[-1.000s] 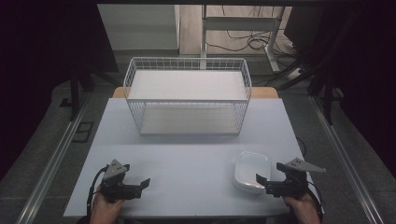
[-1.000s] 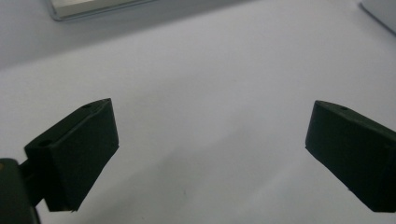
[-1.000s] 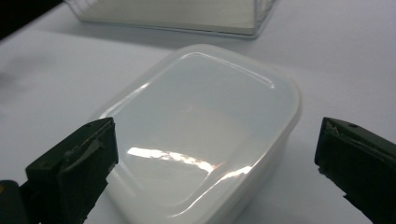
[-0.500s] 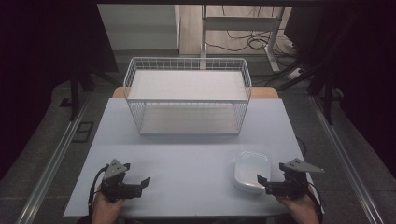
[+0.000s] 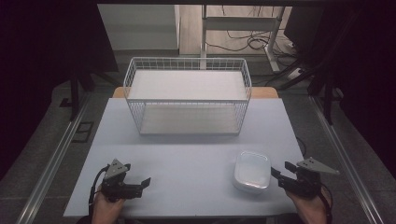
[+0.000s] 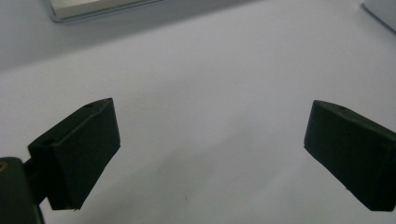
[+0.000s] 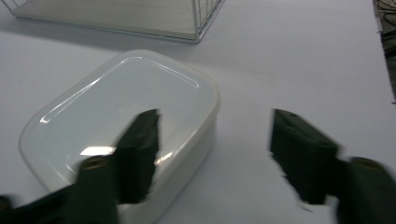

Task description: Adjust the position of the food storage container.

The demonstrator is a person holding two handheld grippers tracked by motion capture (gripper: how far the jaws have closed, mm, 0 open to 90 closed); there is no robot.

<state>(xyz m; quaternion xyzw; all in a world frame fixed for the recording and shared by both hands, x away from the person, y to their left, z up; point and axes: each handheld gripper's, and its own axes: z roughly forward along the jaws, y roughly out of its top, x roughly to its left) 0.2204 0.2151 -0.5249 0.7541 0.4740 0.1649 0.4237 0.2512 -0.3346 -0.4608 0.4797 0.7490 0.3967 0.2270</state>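
A white rounded lidded container lies on the pale table at the front right. My right gripper sits low just to its right, pointing at it. Its jaws have just been closing and look blurred; one jaw overlaps the lid's near edge in the right gripper view, the other stands over bare table, and neither pad presses on anything. My left gripper rests at the front left, open wide over bare table.
A white wire basket with a flat white floor stands at the back middle of the table. Its base edge shows at the top of the left gripper view. Dark floor, rails and cables surround the table.
The right gripper's jaws have narrowed from wide open. The container, the basket and the left gripper have stayed where they were.
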